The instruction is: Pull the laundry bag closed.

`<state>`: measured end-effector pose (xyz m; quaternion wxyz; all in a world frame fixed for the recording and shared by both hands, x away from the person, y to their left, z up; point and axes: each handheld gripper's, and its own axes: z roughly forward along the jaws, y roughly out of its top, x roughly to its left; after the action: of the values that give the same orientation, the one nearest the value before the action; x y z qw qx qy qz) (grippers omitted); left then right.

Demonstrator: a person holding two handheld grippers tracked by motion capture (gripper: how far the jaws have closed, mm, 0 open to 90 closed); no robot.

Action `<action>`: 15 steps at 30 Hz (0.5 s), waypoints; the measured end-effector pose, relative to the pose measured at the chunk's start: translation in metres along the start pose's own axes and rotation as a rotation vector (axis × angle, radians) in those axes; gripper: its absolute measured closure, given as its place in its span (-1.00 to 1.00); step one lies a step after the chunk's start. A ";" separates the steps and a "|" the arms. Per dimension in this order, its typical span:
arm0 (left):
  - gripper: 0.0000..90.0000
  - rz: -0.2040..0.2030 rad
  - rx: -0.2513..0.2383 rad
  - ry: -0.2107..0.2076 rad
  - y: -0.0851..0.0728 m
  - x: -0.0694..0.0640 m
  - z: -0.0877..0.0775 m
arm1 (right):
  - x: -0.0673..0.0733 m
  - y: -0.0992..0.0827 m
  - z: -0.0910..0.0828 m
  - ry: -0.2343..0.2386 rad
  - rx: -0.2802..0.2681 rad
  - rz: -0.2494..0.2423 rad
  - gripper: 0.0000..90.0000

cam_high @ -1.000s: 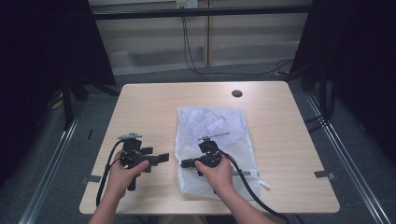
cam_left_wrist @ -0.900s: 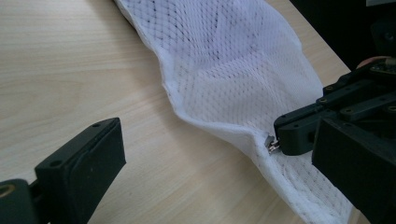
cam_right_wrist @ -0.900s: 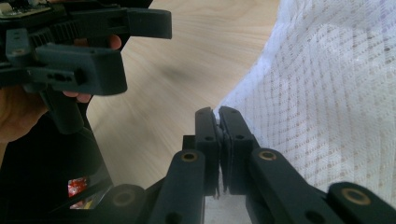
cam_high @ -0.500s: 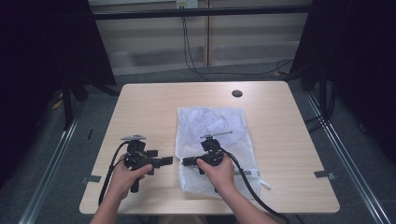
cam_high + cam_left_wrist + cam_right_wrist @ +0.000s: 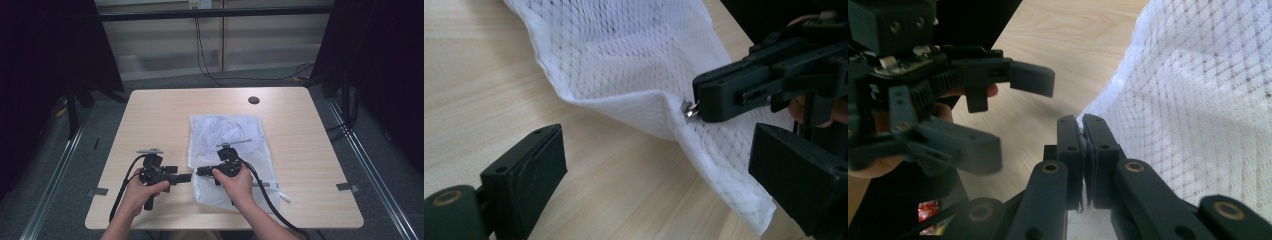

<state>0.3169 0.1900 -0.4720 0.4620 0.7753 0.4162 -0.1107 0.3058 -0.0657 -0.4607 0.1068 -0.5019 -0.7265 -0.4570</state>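
Observation:
A white mesh bag (image 5: 230, 135) lies flat on the wooden table (image 5: 165, 120), right of the middle. My right gripper (image 5: 200, 171) points left at the bag's near left edge, shut on the small metal zipper pull (image 5: 690, 110) and lifting the hem a little. The right gripper view shows its jaws (image 5: 1082, 122) pressed together against the mesh (image 5: 1208, 100). My left gripper (image 5: 186, 177) faces it from the left, open. Its jaws (image 5: 659, 150) have just been closing a little, and the bag's raised edge (image 5: 634, 107) lies ahead between them, untouched.
A round black grommet (image 5: 253, 100) sits near the table's far edge. The right gripper's cable (image 5: 265, 195) trails over the bag's near end toward the front edge. Dark curtains and metal floor rails flank the table on both sides.
My left gripper has slid a little to the right, closer to the bag's edge and the right gripper's tip. The right gripper and the bag have stayed put.

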 end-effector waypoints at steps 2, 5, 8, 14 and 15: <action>-0.69 0.002 0.007 -0.003 -0.001 0.000 0.002 | 0.000 0.000 -0.001 0.001 -0.001 -0.004 0.92; -0.60 0.002 0.015 -0.002 -0.001 -0.001 0.003 | 0.000 0.000 -0.001 0.000 0.000 -0.004 0.92; -0.53 -0.007 0.016 -0.006 -0.002 -0.002 0.003 | 0.001 0.000 0.000 0.000 0.002 -0.002 0.92; -0.34 0.001 0.028 -0.046 -0.003 -0.003 0.005 | 0.001 -0.001 0.001 0.002 0.005 -0.001 0.92; -0.33 0.001 0.028 -0.049 -0.003 -0.004 0.005 | 0.001 -0.001 0.001 0.002 0.004 -0.001 0.92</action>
<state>0.3133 0.1843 -0.4751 0.4611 0.7791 0.4026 -0.1352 0.3052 -0.0641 -0.4613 0.1083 -0.5010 -0.7277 -0.4558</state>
